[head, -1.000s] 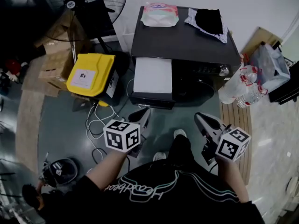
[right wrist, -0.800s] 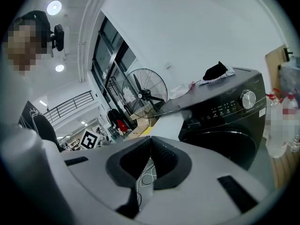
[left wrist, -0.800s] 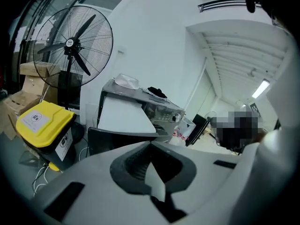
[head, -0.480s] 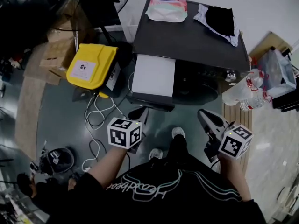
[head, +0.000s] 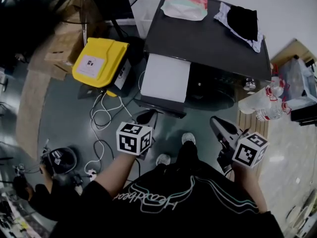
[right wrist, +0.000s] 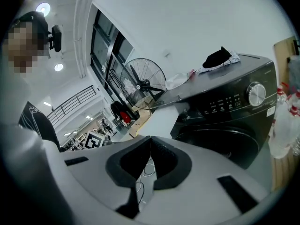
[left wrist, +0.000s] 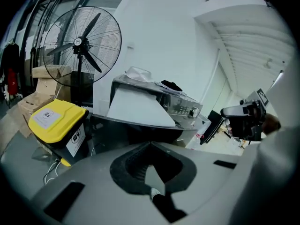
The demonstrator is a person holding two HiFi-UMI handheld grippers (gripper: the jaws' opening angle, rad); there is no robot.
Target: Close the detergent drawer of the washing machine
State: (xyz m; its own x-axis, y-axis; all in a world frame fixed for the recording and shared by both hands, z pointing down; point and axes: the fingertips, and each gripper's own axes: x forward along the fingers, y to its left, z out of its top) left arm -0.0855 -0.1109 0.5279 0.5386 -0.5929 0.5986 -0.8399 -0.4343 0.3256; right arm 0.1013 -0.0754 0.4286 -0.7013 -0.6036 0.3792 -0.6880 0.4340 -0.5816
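The dark washing machine (head: 208, 38) stands ahead of me, and its white detergent drawer (head: 166, 78) is pulled far out at the front left. In the left gripper view the drawer (left wrist: 140, 108) juts toward me; it also shows in the right gripper view (right wrist: 161, 118), beside the control panel and dial (right wrist: 256, 93). My left gripper (head: 147, 117) hangs shut and empty a little short of the drawer's front. My right gripper (head: 214, 121) is also shut and empty, below the round door. Both sets of jaws meet at the tips, left gripper (left wrist: 150, 143) and right gripper (right wrist: 150, 137).
A yellow-lidded bin (head: 99, 62) stands left of the machine, with cardboard boxes (head: 64, 53) and a standing fan (left wrist: 82, 43) behind it. Cables (head: 101, 120) trail on the floor. A pack of water bottles (head: 262, 100) lies at the right. A pink bag (head: 186, 5) and black cloth (head: 242, 20) rest on the machine.
The head view has swung a little, so the machine sits higher and more turned in frame. Both grippers stay shut and hold roughly the same places before the machine.
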